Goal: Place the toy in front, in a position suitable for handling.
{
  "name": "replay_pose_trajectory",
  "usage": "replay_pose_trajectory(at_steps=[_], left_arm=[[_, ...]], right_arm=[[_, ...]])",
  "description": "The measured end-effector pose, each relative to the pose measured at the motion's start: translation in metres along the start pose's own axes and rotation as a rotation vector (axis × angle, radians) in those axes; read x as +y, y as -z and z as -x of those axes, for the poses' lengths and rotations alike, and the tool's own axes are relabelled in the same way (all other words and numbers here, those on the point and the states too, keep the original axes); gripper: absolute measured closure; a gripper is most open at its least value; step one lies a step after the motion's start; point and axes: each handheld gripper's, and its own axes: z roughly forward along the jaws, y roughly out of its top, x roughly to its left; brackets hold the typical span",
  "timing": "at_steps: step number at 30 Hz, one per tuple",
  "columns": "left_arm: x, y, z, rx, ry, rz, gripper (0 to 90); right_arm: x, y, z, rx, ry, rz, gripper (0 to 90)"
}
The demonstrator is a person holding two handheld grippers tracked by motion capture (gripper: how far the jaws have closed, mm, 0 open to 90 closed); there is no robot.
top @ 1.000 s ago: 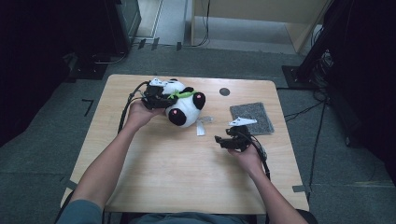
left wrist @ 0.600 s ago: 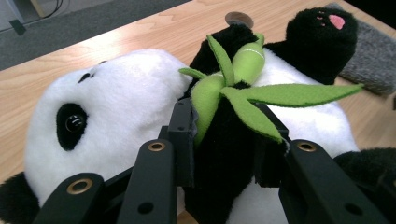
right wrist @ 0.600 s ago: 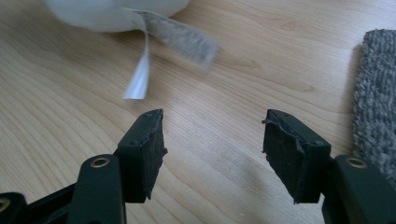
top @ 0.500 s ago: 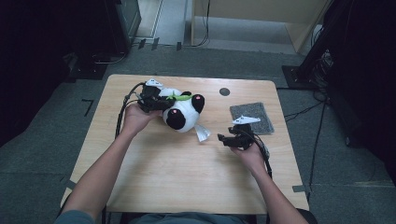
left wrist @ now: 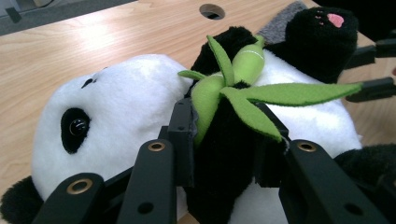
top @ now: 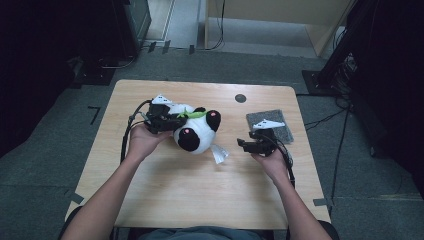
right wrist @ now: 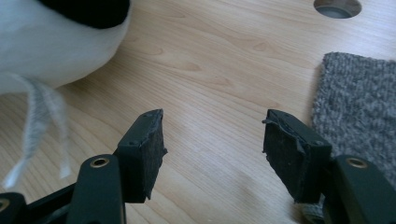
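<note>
Left gripper view, panda's arm (left wrist: 224, 154) hidden between left tool (left wrist: 229, 140) pads.

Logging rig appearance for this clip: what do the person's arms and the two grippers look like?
Both forearms are bare, no sleeves visible. The left gripper and right gripper are black, each topped with a pale three-cornered plate and trailing a black cable. Close up, the right gripper's fingers are black bars with brass-coloured rivets and worn, frayed dark pads; the left gripper's fingers match.
</note>
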Motion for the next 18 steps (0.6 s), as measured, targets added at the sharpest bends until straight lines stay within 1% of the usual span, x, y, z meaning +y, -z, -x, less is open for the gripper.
replay_pose_trajectory(at_steps=[1, 3, 4, 5, 7, 9, 11, 12, 15, 16, 17, 18], left_arm=[[0.0, 0.0, 0.0, 0.0, 0.0, 0.0, 66.8], [-0.003, 0.003, 0.005, 0.006, -0.005, -0.002, 66.8], [-0.006, 0.006, 0.009, 0.002, 0.004, -0.003, 66.7], [-0.006, 0.006, 0.009, 0.002, 0.004, -0.003, 66.7], [-0.011, 0.006, 0.013, -0.002, 0.001, -0.011, 66.7], [-0.015, 0.003, 0.016, -0.002, -0.005, -0.022, 66.7], [-0.019, 0.001, 0.018, -0.007, 0.011, -0.024, 66.7], [-0.022, -0.001, 0.021, -0.006, 0.005, -0.025, 66.7], [-0.023, -0.003, 0.025, -0.005, -0.004, -0.031, 66.6], [-0.024, -0.007, 0.027, -0.01, -0.005, -0.036, 66.4], [-0.024, -0.007, 0.027, -0.01, -0.005, -0.036, 66.2], [-0.025, -0.009, 0.028, -0.018, 0.004, -0.037, 66.2]], right_arm=[[0.0, 0.0, 0.0, 0.0, 0.0, 0.0, 38.4], [0.001, 0.002, 0.003, -0.001, -0.01, 0.006, 38.4], [0.001, 0.003, 0.006, -0.006, -0.016, 0.011, 38.4], [0.001, 0.003, 0.006, -0.006, -0.016, 0.011, 38.4], [0.002, 0.005, 0.008, -0.011, -0.021, 0.016, 38.4], [0.003, 0.007, 0.011, -0.023, -0.023, 0.025, 38.4], [0.003, 0.008, 0.013, -0.026, -0.026, 0.028, 38.4], [0.003, 0.01, 0.016, -0.032, -0.032, 0.034, 38.6], [0.003, 0.012, 0.018, -0.036, -0.037, 0.038, 38.8], [0.002, 0.013, 0.019, -0.037, -0.043, 0.04, 39.2], [0.002, 0.013, 0.019, -0.037, -0.043, 0.04, 39.2], [0.002, 0.013, 0.02, -0.035, -0.044, 0.04, 39.2]])
